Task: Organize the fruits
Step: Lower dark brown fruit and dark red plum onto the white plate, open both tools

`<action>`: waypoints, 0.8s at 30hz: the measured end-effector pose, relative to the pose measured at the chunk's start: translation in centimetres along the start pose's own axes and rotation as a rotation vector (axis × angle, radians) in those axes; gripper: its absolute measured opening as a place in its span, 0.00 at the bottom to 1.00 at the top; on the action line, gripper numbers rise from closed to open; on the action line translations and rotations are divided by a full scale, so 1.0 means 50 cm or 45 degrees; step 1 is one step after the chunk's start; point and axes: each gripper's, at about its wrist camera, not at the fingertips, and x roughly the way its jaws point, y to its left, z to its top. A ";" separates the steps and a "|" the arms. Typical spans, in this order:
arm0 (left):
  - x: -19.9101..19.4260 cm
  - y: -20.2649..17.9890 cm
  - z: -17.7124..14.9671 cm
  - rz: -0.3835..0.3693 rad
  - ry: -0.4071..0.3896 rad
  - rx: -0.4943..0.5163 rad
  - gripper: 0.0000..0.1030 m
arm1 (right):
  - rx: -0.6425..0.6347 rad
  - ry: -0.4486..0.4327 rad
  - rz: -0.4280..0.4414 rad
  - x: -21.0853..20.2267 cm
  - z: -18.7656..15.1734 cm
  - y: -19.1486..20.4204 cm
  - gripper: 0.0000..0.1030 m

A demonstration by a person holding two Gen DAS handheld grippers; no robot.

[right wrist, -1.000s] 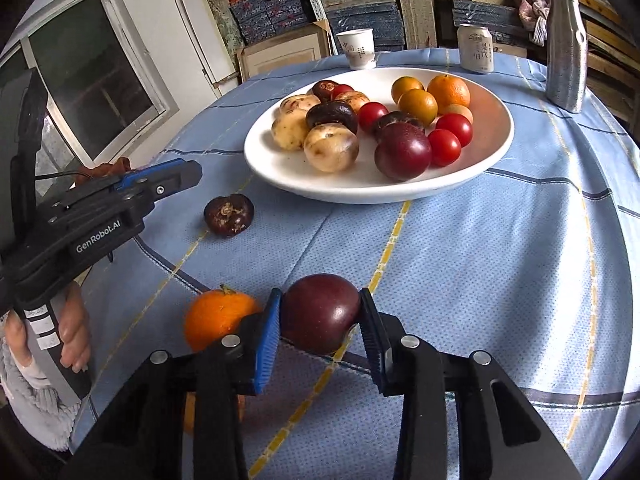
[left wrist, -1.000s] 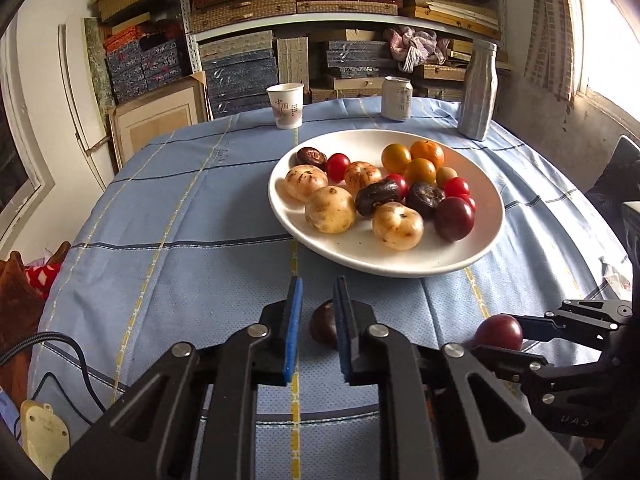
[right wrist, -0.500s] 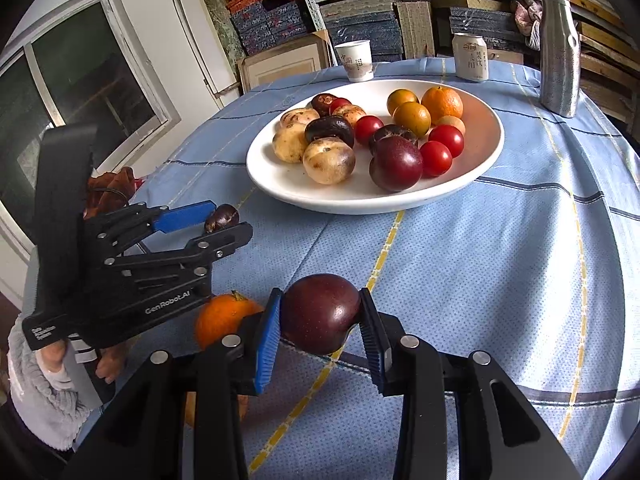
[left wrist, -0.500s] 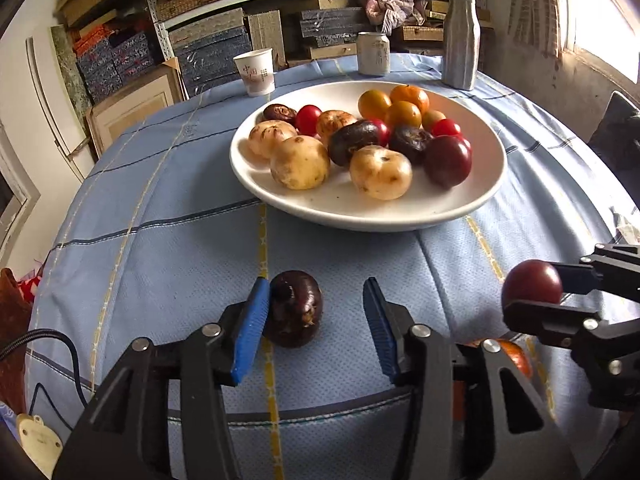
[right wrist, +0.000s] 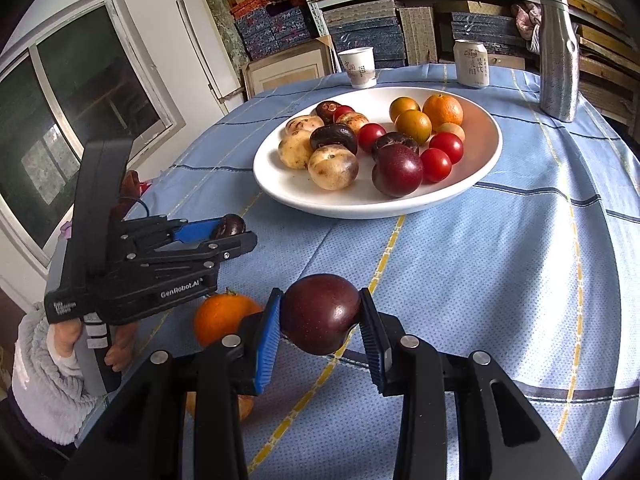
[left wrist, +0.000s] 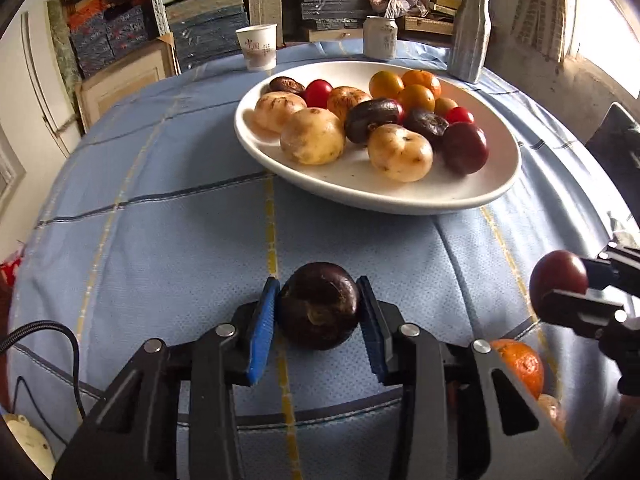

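Note:
A white plate (left wrist: 496, 196) (right wrist: 486, 160) on the blue tablecloth holds several fruits: tan, dark brown, red and orange ones. My left gripper (left wrist: 319, 312) is shut on a dark brown fruit (left wrist: 319, 310), just above the cloth in front of the plate; it also shows in the right wrist view (right wrist: 230, 227). My right gripper (right wrist: 320, 314) is shut on a dark red plum (right wrist: 320, 312), held above the cloth; it shows at the right in the left wrist view (left wrist: 559, 276). An orange (right wrist: 222, 316) (left wrist: 520, 364) lies on the cloth near the front edge.
A paper cup (left wrist: 257, 46), a can (left wrist: 380, 36) and a silver bottle (left wrist: 469, 36) stand behind the plate. Shelves of boxes fill the back wall. A tan fruit (right wrist: 244, 404) lies partly hidden under my right gripper. A window (right wrist: 60, 120) is at the left.
My left gripper moved forward around the dark brown fruit and closed on it. My right gripper kept its hold on the plum.

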 end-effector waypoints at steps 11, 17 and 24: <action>-0.081 -0.018 0.019 0.016 -0.143 0.012 0.37 | 0.052 -0.091 -0.005 -0.035 0.015 -0.022 0.37; -0.138 -0.020 0.138 0.063 -0.255 0.028 0.37 | 0.065 -0.193 -0.055 -0.100 0.105 -0.037 0.37; -0.091 -0.010 0.257 0.025 -0.261 -0.076 0.37 | 0.075 -0.256 -0.111 -0.086 0.231 -0.057 0.37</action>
